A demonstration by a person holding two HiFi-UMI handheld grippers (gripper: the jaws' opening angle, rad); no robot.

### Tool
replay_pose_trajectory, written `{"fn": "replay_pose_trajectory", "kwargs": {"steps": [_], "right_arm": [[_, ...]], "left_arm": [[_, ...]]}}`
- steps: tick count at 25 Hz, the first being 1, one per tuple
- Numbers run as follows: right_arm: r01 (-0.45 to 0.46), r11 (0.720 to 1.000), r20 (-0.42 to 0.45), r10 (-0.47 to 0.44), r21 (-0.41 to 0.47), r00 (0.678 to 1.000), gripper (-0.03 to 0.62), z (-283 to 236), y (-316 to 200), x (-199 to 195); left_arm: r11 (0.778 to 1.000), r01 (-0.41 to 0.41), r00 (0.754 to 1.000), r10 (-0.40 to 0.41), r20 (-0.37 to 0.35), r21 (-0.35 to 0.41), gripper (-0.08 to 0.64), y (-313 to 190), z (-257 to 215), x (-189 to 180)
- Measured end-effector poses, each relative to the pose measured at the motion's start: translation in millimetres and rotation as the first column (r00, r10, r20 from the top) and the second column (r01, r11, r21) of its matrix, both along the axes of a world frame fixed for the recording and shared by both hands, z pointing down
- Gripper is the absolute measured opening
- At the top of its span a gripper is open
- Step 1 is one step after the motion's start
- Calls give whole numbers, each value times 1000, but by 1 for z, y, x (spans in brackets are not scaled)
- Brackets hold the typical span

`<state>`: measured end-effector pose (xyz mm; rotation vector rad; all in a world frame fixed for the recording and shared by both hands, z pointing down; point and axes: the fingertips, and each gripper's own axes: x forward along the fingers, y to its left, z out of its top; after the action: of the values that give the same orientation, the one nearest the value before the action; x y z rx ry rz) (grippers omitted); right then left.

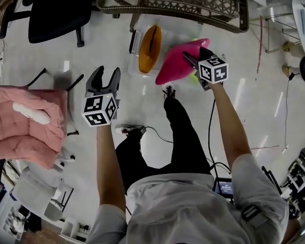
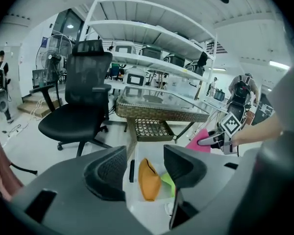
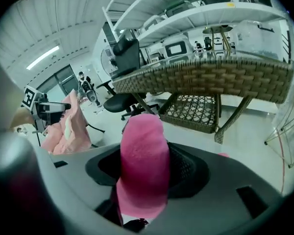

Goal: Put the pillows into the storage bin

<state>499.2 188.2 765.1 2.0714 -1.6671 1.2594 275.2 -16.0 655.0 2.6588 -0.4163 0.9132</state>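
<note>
The clear storage bin (image 1: 136, 61) stood on the floor (image 1: 264, 95) just nearer than the near edge of the wicker table (image 1: 178, 4), with an orange pillow (image 1: 149, 49) upright inside it and a strip of green pillow (image 1: 194, 78) showing at its right side. The right gripper (image 1: 192, 56) hung above the bin's right rim, its fingers (image 1: 188, 59) pinching the magenta pillow (image 1: 175, 65), which drooped over that rim. The left gripper (image 1: 105, 80) hovered to the left of the bin over bare floor, its fingers (image 1: 96, 79) spread with nothing between them. Open floor lay between the bin and the person's shoes; a black office chair (image 1: 56, 11) stood at the far left and a heap of pale pink cushions (image 1: 28, 123) at the near left edge. The left gripper view alone looked into the bin (image 2: 146, 151) through the gap of the left gripper (image 2: 146, 173), onto the orange pillow (image 2: 148, 179) and the green pillow (image 2: 167, 182), with white shelving far behind the wicker table (image 2: 159, 109). In the right gripper view the magenta pillow (image 3: 143, 160) bulged up through the right gripper (image 3: 144, 165) and hid the bin; the pale pink cushions (image 3: 66, 126) showed at its left.
</note>
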Motion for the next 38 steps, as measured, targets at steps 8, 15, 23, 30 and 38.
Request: {"fn": "replay_pose_trajectory", "kwargs": {"steps": [8, 15, 23, 30, 38], "right_arm": [[170, 981, 25, -169, -92, 985, 272, 111, -36, -1], [243, 946, 22, -244, -217, 970, 303, 173, -71, -4], [218, 938, -119, -257, -270, 959, 365, 143, -100, 10], [225, 958, -150, -253, -177, 956, 365, 55, -135, -29], [384, 923, -226, -380, -29, 897, 363, -90, -209, -149]], "left_arm": [[997, 69, 996, -68, 56, -16, 253, -4, 71, -28], [987, 155, 986, -152, 75, -47, 253, -14, 113, -52], [982, 176, 984, -173, 50, -68, 253, -24, 95, -57], [968, 252, 968, -252, 1, -9, 253, -62, 21, -107], [902, 430, 902, -427, -66, 46, 253, -106, -80, -237]]}}
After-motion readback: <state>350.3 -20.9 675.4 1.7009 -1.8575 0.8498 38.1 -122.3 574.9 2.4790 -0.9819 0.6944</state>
